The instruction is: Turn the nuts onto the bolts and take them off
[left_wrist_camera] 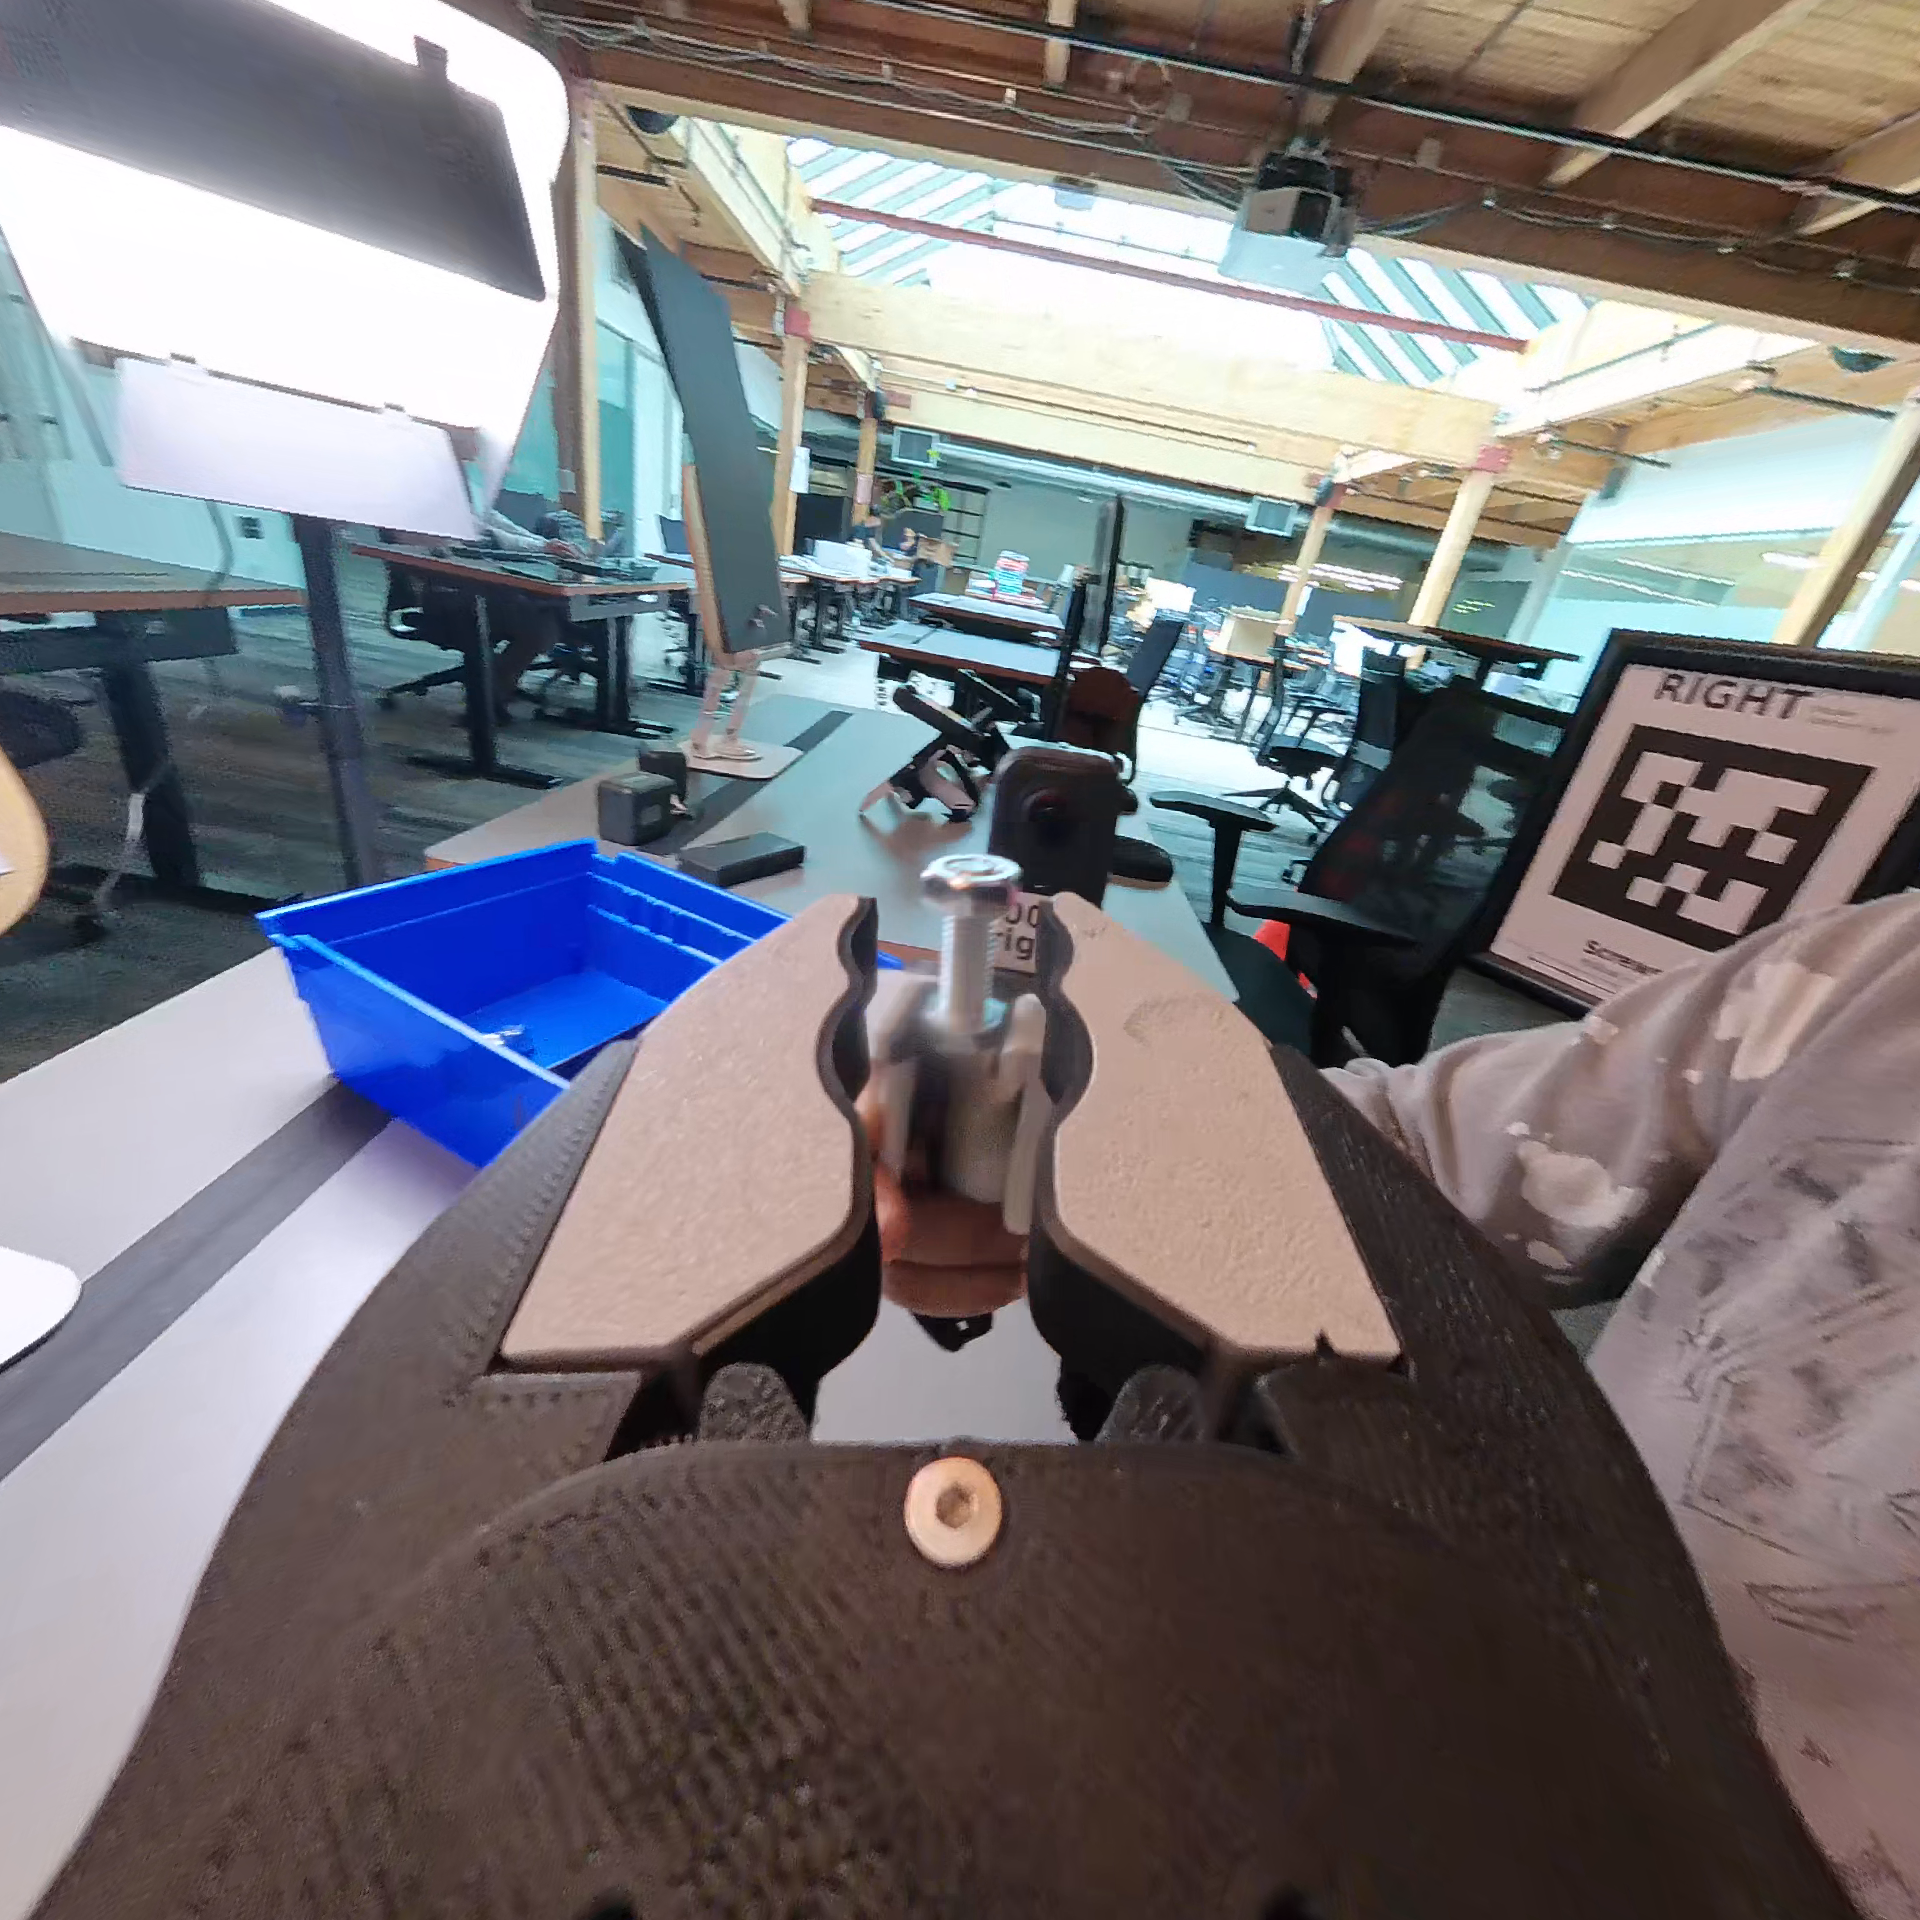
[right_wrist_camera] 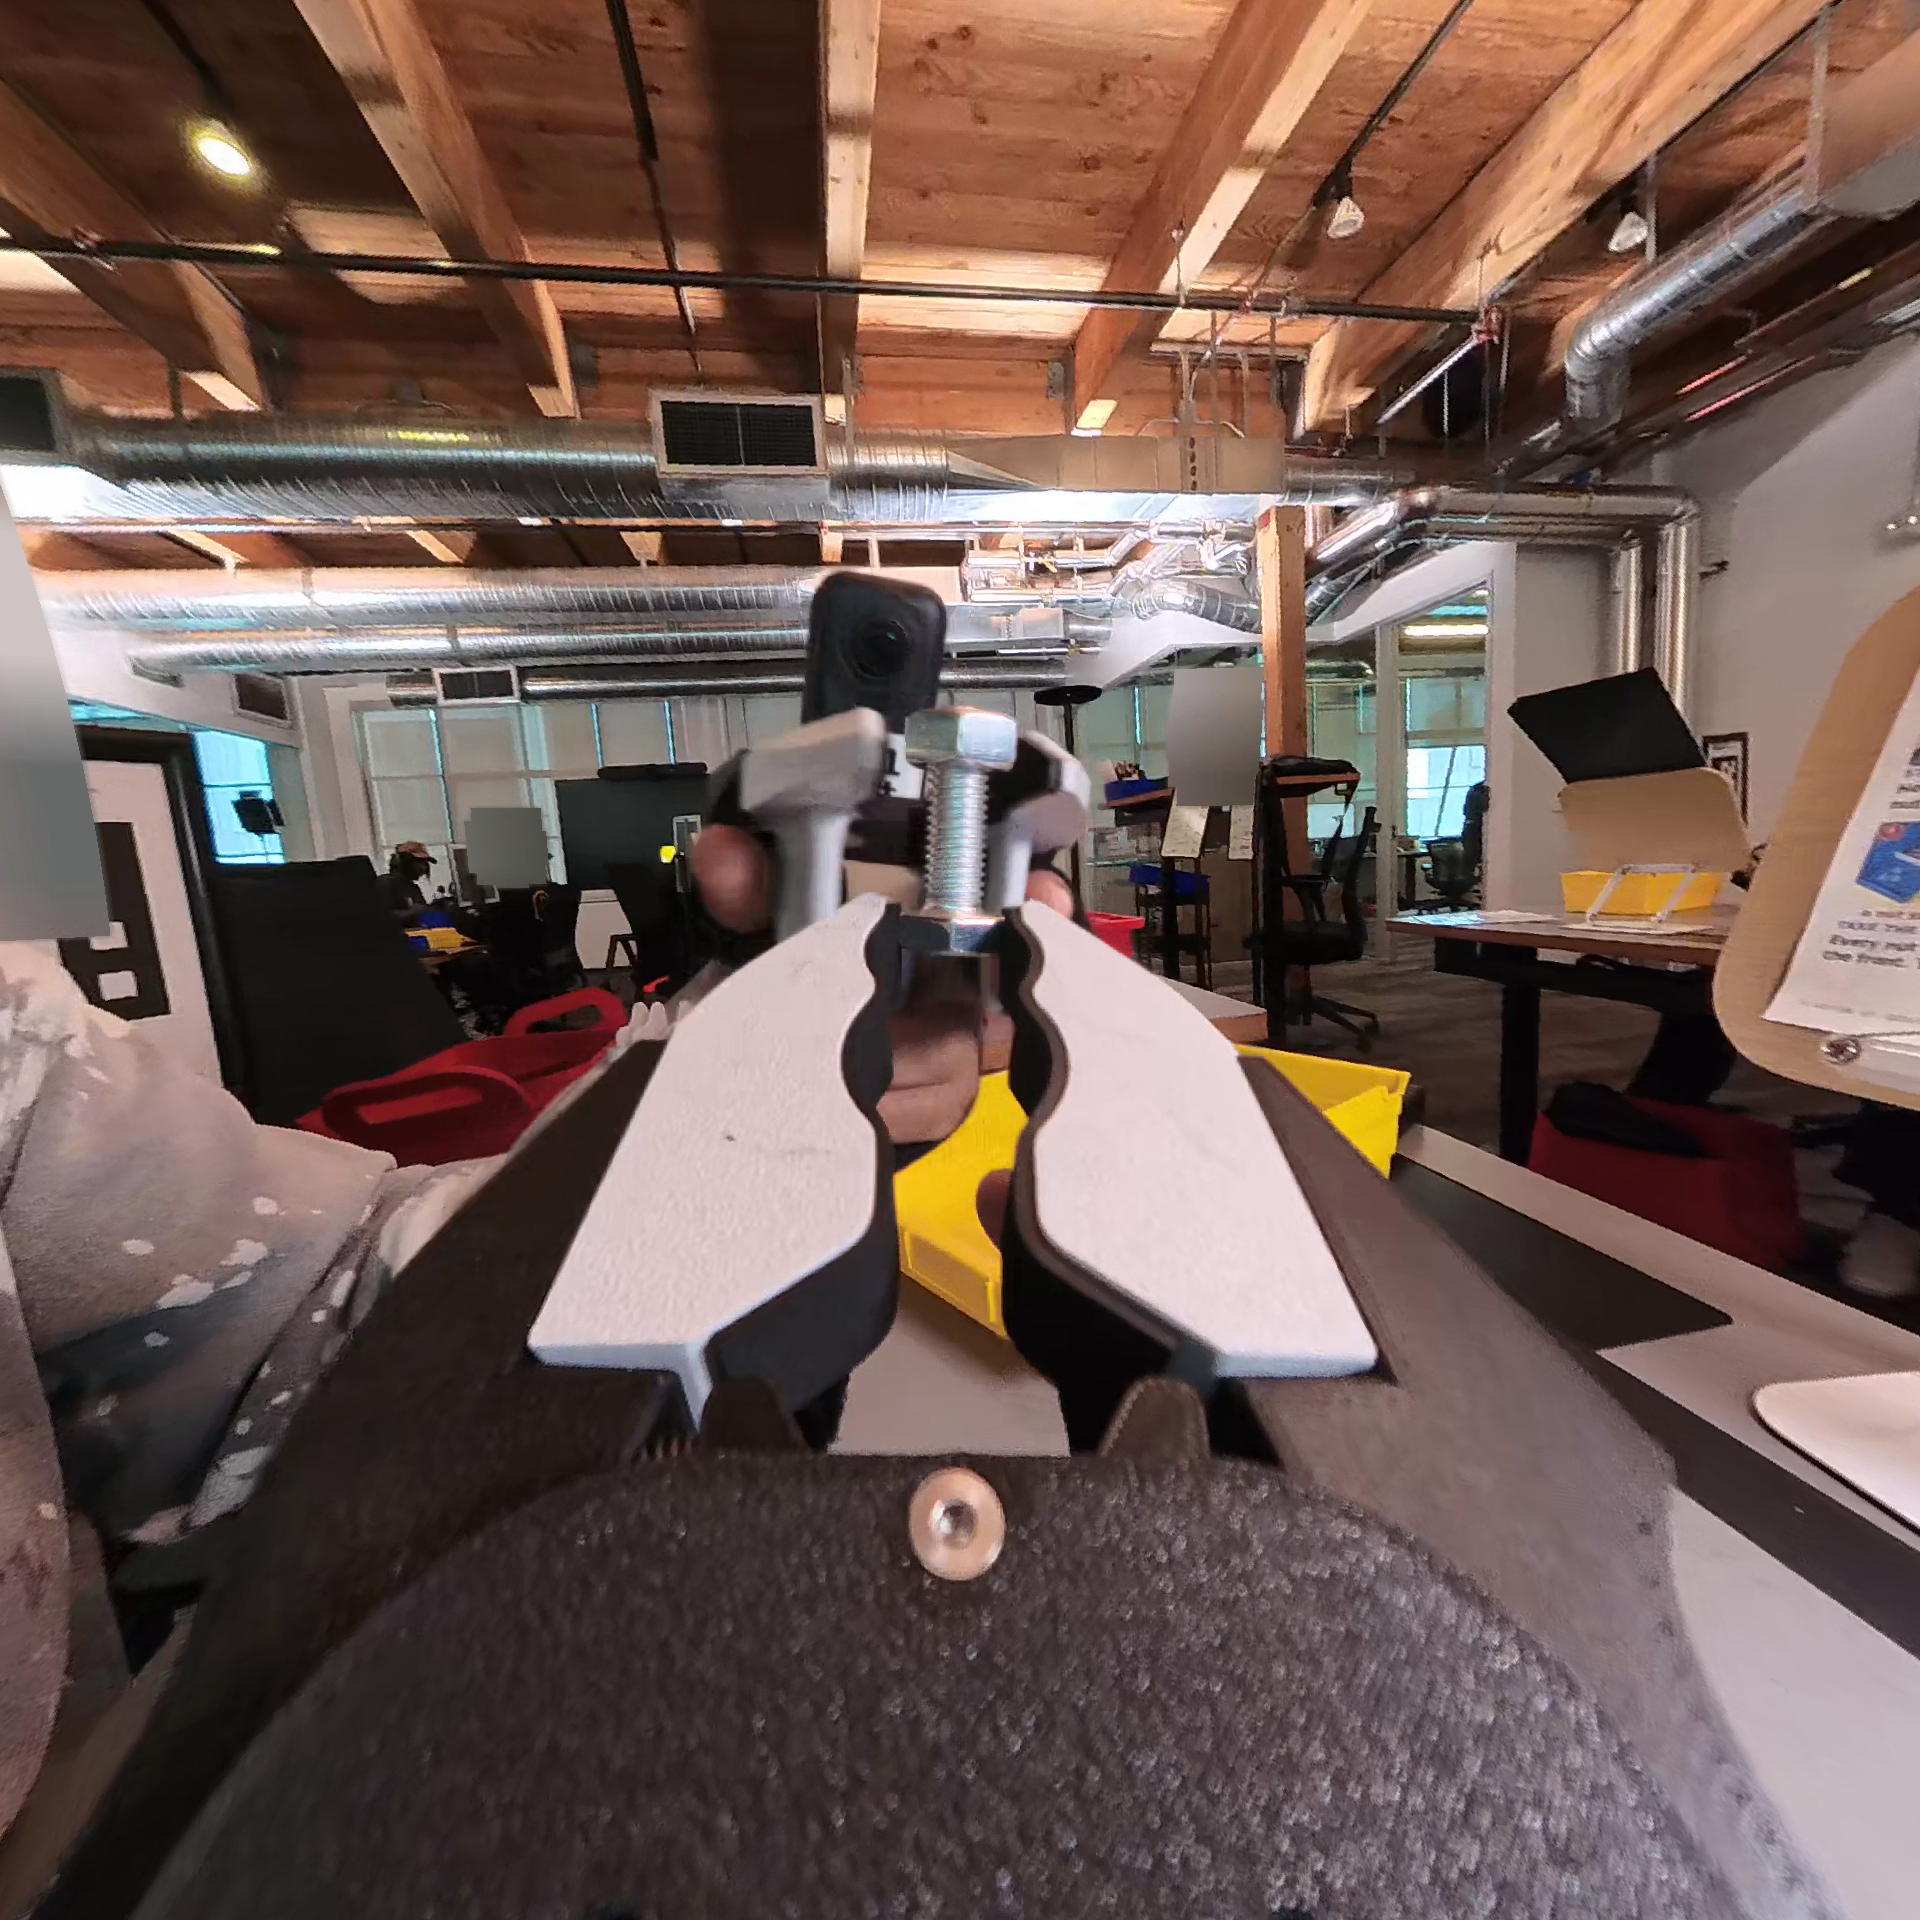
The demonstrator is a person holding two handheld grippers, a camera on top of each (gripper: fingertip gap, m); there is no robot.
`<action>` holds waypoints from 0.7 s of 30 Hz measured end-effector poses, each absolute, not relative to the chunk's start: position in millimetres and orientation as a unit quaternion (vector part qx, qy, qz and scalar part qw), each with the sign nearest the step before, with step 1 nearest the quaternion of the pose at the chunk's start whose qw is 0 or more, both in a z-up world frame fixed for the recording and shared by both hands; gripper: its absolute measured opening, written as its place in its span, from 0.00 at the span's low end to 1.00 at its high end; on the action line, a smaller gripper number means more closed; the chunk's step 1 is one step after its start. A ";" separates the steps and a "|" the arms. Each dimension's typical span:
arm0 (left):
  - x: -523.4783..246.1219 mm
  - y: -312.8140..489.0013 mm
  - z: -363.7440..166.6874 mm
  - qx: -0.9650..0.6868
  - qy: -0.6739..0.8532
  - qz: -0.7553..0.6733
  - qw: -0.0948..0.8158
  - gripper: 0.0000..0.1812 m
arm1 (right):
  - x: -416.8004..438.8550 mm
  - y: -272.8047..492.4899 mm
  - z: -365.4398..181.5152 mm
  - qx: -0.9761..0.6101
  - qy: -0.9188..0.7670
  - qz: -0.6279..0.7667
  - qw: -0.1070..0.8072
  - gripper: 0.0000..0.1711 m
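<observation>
Right gripper (right_wrist_camera: 956,940): nut (right_wrist_camera: 958,932) being clamped at fingertips, bolt (right_wrist_camera: 958,821) standing upright above. Left gripper (left_wrist_camera: 961,1023): jaws being closed around bolt (left_wrist_camera: 971,961) shank. Blue bin (left_wrist_camera: 499,971) being left on table (left_wrist_camera: 135,1132).

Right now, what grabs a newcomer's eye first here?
The silver bolt standing head-up midair, centre frame, the right gripper pinching the nut at its lower end. Then the blue bin on the table left of the left gripper, and the yellow bin below the right one.
</observation>
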State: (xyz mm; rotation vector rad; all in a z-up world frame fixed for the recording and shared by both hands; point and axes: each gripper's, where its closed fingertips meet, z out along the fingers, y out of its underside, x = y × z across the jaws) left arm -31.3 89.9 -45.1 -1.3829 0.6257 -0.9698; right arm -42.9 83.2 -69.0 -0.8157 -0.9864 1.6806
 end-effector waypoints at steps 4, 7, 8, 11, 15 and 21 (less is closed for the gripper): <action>-29.3 92.9 -47.6 -0.609 0.274 -0.405 0.625 0.16 | -44.8 78.8 -70.6 -0.334 -0.413 0.692 0.490 0.11; -42.7 101.9 -47.6 -0.622 0.234 -0.412 0.623 0.08 | -39.8 77.2 -67.0 -0.318 -0.407 0.710 0.479 0.11; -46.8 103.5 -48.8 -0.623 0.234 -0.402 0.629 0.07 | -38.9 76.4 -66.5 -0.316 -0.409 0.709 0.480 0.11; -44.5 96.4 -42.7 -0.608 0.242 -0.428 0.623 0.12 | -38.6 76.2 -65.7 -0.316 -0.408 0.708 0.482 0.11; -28.4 85.5 -41.5 -0.598 0.274 -0.438 0.613 0.17 | -44.2 81.1 -73.6 -0.337 -0.409 0.697 0.484 0.11; -49.5 107.2 -52.7 -0.636 0.230 -0.388 0.627 0.07 | -38.4 79.2 -69.4 -0.321 -0.399 0.719 0.470 0.11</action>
